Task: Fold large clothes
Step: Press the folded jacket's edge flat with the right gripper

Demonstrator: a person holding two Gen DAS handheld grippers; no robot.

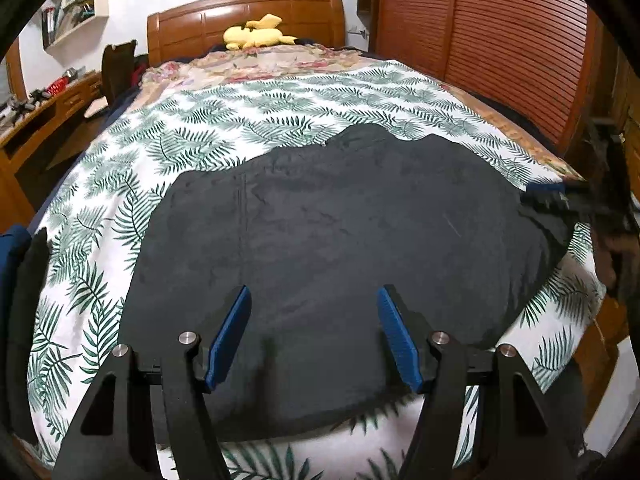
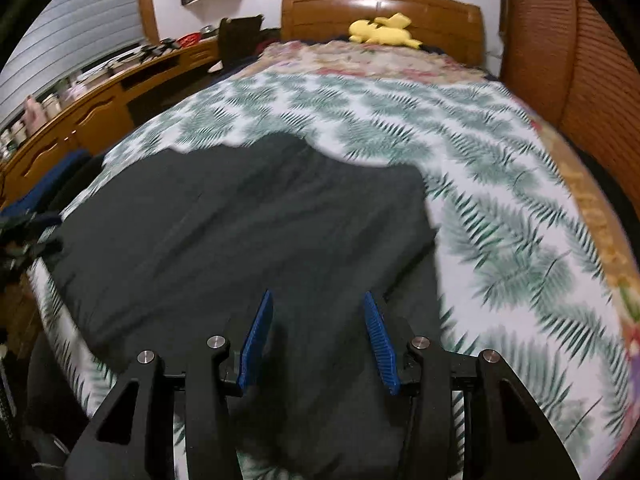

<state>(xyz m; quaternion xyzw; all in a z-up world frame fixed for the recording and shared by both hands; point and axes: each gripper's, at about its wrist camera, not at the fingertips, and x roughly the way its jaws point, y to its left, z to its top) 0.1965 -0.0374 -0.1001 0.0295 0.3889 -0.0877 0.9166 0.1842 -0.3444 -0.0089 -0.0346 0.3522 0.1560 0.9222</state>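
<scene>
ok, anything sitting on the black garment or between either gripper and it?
Nothing visible. The black garment lies flat on the leaf-print sheet, bare on top. Left gripper and right gripper are open directly over its near edge. The yellow plush is far off by the headboard.

You can read no text, label, brand or number in either view. The items on the wall shelf (image 1: 82, 4) left of the headboard (image 1: 246, 20) are too small and blurred for you to make out.
</scene>
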